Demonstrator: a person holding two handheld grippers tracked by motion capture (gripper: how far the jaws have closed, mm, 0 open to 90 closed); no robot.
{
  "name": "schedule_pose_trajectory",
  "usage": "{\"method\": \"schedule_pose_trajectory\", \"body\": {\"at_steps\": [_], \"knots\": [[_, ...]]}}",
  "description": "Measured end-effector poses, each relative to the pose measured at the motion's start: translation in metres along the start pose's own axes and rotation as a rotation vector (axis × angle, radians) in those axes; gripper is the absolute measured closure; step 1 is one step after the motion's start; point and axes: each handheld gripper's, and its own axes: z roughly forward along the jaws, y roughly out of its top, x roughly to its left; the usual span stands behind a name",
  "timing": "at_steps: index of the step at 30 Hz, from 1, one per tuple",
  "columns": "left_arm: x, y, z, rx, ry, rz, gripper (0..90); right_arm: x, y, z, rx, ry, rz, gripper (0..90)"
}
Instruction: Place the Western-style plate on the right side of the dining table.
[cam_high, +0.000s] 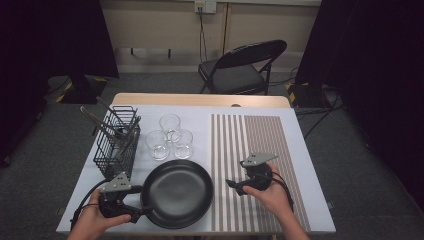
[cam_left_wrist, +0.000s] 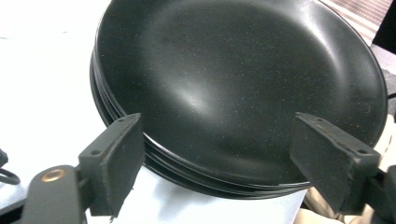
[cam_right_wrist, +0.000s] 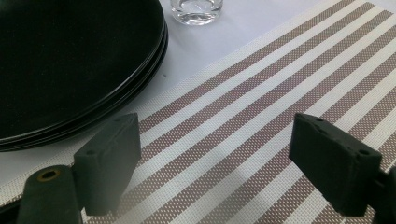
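Our left gripper sat spread wide right at the rim of the black plate stack by the table's near edge, nothing grabbed yet. Right gripper hung open over the striped placemat, so we'd barely started.
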Motion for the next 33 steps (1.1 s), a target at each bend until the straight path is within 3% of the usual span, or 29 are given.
{"method": "schedule_pose_trajectory", "body": {"at_steps": [7,10,17,22,28,33], "knots": [[0.003,-0.002,-0.006,-0.016,0.000,-0.011,31.5,0.002,0.001,0.001,0.005,0.015,-0.007,15.2],[0.003,-0.003,-0.007,-0.014,0.009,0.016,34.4,0.002,0.001,0.001,0.011,0.007,-0.004,15.2],[0.004,-0.005,-0.009,-0.025,0.013,0.028,43.1,0.002,0.001,0.000,0.007,0.012,0.013,15.4],[0.004,-0.005,-0.010,-0.016,0.015,0.053,45.7,0.004,0.002,0.000,0.009,0.024,0.015,18.1],[0.005,-0.006,-0.011,-0.029,0.012,0.047,49.5,0.003,0.003,-0.001,-0.010,0.028,0.042,17.6],[0.005,-0.005,-0.011,-0.027,0.019,0.041,51.4,0.005,0.001,0.001,0.010,0.056,0.065,20.8]]}}
